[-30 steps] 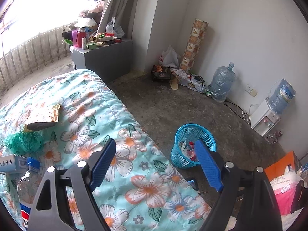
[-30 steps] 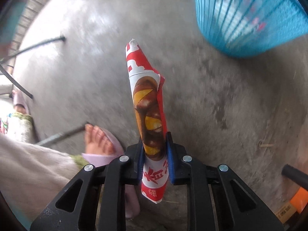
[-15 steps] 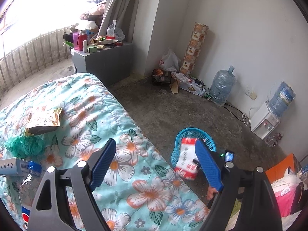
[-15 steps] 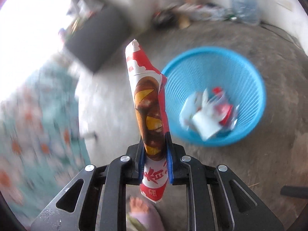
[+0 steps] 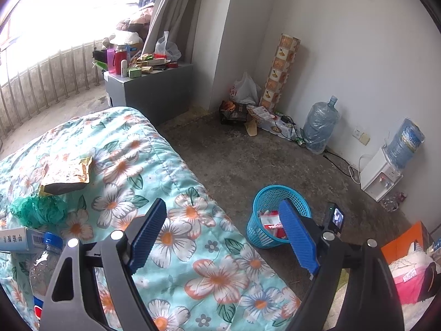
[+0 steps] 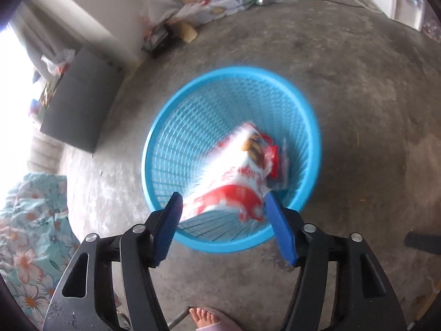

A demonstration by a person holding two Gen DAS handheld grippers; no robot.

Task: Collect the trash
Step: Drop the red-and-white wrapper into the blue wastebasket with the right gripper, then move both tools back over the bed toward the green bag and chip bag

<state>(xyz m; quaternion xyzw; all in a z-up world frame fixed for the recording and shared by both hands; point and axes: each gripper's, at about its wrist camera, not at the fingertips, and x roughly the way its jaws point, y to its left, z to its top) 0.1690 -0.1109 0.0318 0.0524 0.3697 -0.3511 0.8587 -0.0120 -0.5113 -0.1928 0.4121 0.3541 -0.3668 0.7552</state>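
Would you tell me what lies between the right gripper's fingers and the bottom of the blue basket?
In the right wrist view, the red-and-white snack wrapper lies there, dropping free into the blue basket as the right gripper opens above it.

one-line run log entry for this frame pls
step: drop trash | right gripper: jaws opening, snack bag falling free into blue basket | left gripper: open, empty, over quilt | bottle, wrapper uncollected

Beyond the ribbed blue plastic fingers (image 6: 279, 231), the basket (image 6: 171, 127) is glossy blue plastic mesh holding a shiny foil-like snack wrapper (image 6: 234, 176). Around it, the floor (image 6: 358, 88) is rough, matt concrete; left of the fingers, the quilt (image 5: 176, 182) is soft printed cloth.
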